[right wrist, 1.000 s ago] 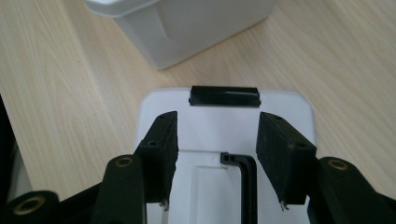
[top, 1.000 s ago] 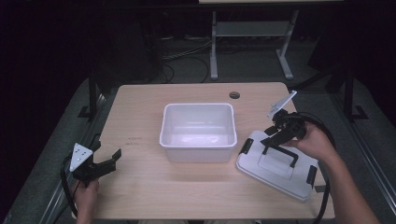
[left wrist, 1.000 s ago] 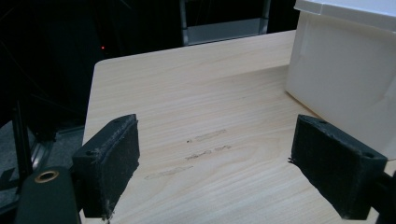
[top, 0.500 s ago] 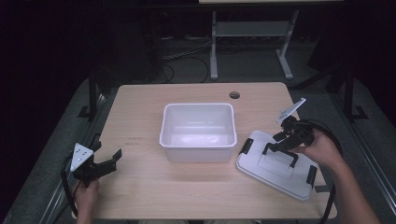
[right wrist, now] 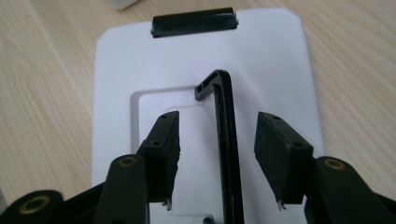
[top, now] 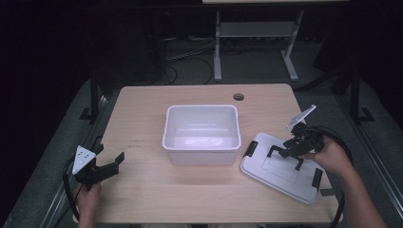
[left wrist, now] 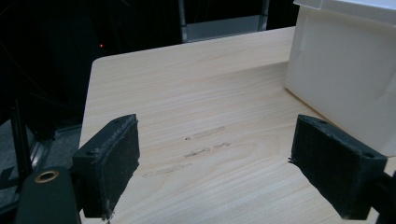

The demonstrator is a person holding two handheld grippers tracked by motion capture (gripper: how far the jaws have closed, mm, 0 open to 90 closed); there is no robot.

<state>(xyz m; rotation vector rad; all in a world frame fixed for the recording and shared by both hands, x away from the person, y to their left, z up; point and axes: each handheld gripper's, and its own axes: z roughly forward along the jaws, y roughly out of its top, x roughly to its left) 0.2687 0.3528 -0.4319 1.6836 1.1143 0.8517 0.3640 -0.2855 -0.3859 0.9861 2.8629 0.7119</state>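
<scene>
Right tool [right wrist: 217,158] spread astride the lid [right wrist: 121,70]'s black handle [right wrist: 226,140] mid-frame; left tool [left wrist: 229,172] spread, lower frame, over bare desk [left wrist: 187,93]

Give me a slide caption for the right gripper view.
Open right gripper straddling the raised black handle of a white bin lid lying flat on the wooden table.

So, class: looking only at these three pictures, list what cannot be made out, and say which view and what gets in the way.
- Lid underside: face-down on the table in the high view.
- Lid handle near end: cut off by the bottom edge of the right gripper view.
- Tub interior: the left gripper view sees its outer wall only; its right part is cut off.
- Marks on the table: too faint to read, left gripper view.
</scene>
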